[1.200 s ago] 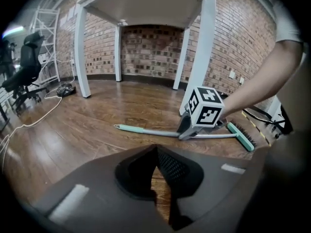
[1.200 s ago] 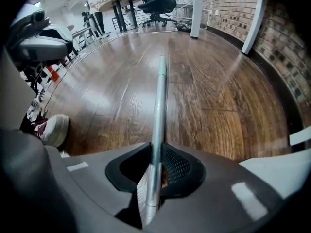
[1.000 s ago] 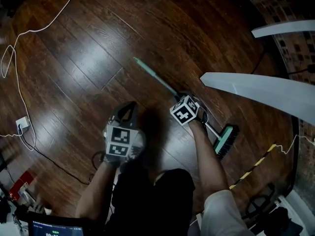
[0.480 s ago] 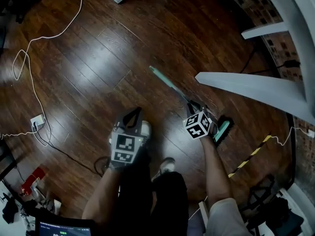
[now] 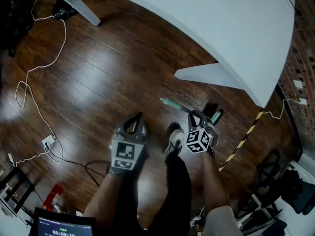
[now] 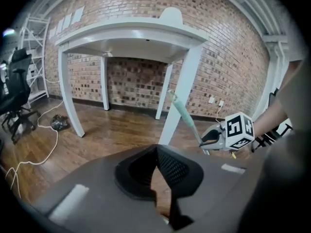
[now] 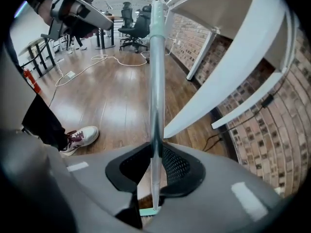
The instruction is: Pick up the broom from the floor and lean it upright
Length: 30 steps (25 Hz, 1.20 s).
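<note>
**Right gripper holds broom off the floor, left gripper empty**

Head view: both forearms reach forward and down. The left gripper (image 5: 136, 117) has its jaws pressed together on nothing. The right gripper (image 5: 196, 117) points steeply down, clamped on the broom (image 5: 172, 103). The green handle end sticks out up-left of its fingers, and the brush end shows just right of them. One shoe (image 5: 174, 139) sits between the two grippers. A white table (image 5: 221, 23) is beyond both sets of fingers. One white cable (image 5: 34, 73) lies far left of the left fingers.

Left gripper view: the left gripper (image 6: 156, 148) has its fingertips meeting with nothing between them. The right gripper (image 6: 210, 139) is up and to the right of them, with the broom (image 6: 182, 112) rising tilted out of it. One table (image 6: 131, 33) stands ahead against a brick wall.

Right gripper view: the right gripper (image 7: 156, 152) is clenched on the broom (image 7: 155, 81). The shaft runs straight out past the fingers, and the brush end is just behind them. One shoe (image 7: 80, 136) is left of the fingers, and the left gripper (image 7: 73, 8) is far up-left.

Count: one broom, two grippers.
</note>
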Available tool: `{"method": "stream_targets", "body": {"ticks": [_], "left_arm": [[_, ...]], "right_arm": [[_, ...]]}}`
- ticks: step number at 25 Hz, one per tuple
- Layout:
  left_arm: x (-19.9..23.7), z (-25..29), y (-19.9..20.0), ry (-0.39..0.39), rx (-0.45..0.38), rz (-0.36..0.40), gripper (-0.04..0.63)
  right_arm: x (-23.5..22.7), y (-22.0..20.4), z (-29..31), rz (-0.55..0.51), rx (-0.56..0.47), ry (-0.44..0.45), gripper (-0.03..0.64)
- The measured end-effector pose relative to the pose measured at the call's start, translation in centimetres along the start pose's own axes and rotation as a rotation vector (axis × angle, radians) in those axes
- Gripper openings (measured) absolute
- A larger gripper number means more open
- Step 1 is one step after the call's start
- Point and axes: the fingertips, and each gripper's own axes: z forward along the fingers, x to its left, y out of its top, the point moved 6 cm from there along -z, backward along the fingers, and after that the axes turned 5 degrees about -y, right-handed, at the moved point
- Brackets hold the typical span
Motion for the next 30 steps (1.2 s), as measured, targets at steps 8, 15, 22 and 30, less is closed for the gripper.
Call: {"method": "stream_targets", "body": {"ticks": [8, 15, 22, 30], "left_arm": [[-6.3, 2.1, 8.2, -0.058, -0.044, 0.069, 0.0], [-12.0, 3.0, 13.1, -0.108, -0.039, 0.122, 0.0], [-14.2, 3.9, 15.0, -0.107, 0.0, 0.125, 0.0], [-16.4, 5.6, 17.9, -0.067, -0.006, 0.109, 0.0]], "right_arm": [[-6.7, -5.2, -8.5, 0.217, 0.002, -0.12, 0.092], [-11.3, -8.7, -11.6, 0.367, 0.001, -0.152, 0.092], [-17.6, -7.8, -11.5, 0.42, -0.056, -0.202, 0.092], [-24.2, -3.0, -9.2, 0.534, -0.122, -0.2, 0.092]]}}
